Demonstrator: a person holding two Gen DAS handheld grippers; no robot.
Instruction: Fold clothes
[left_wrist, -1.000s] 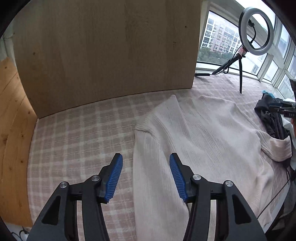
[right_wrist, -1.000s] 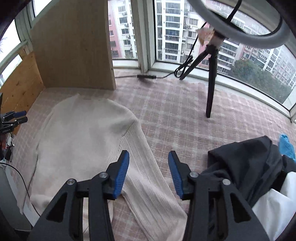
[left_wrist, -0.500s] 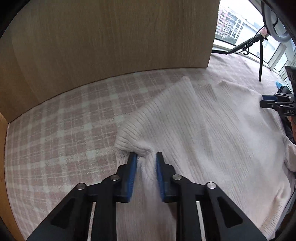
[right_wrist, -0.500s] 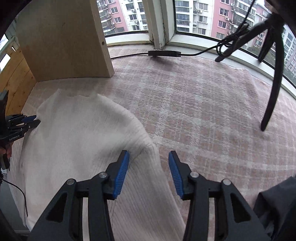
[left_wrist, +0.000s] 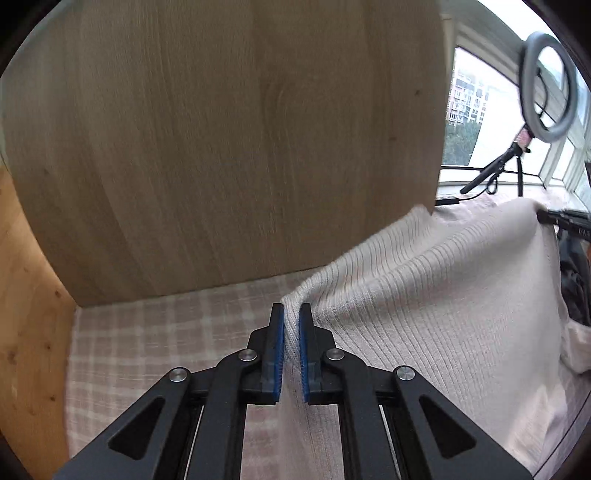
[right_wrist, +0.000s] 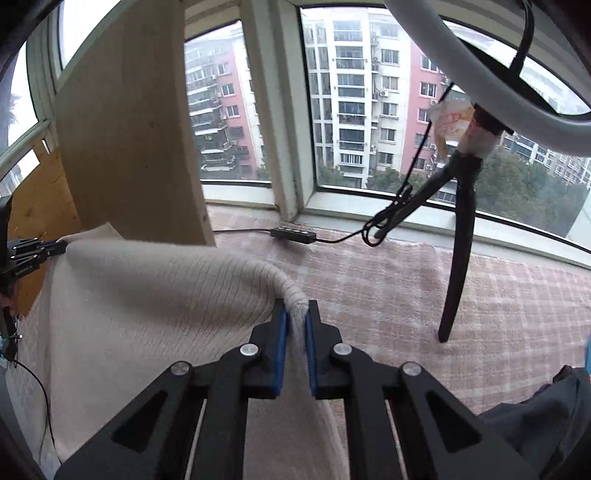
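A cream ribbed knit sweater (left_wrist: 424, 314) hangs stretched between my two grippers above a pink plaid blanket (left_wrist: 155, 332). My left gripper (left_wrist: 291, 317) is shut on one top corner of the sweater. My right gripper (right_wrist: 294, 314) is shut on the other top corner of the sweater (right_wrist: 147, 306). Each gripper shows in the other's view: the right one at the right edge (left_wrist: 546, 216), the left one at the left edge (right_wrist: 61, 247). The sweater's lower part drapes down out of sight behind the fingers.
A tall wooden board (left_wrist: 229, 147) stands at the back of the blanket, with a wooden side panel (left_wrist: 26, 295) to the left. A ring light on a tripod (right_wrist: 461, 236) and a cable with a black switch box (right_wrist: 293, 234) stand by the window. Dark clothes (right_wrist: 535, 424) lie at the right.
Both grippers have closed on the sweater's upper corners and lifted it off the blanket. A second ago both were open above the flat sweater.
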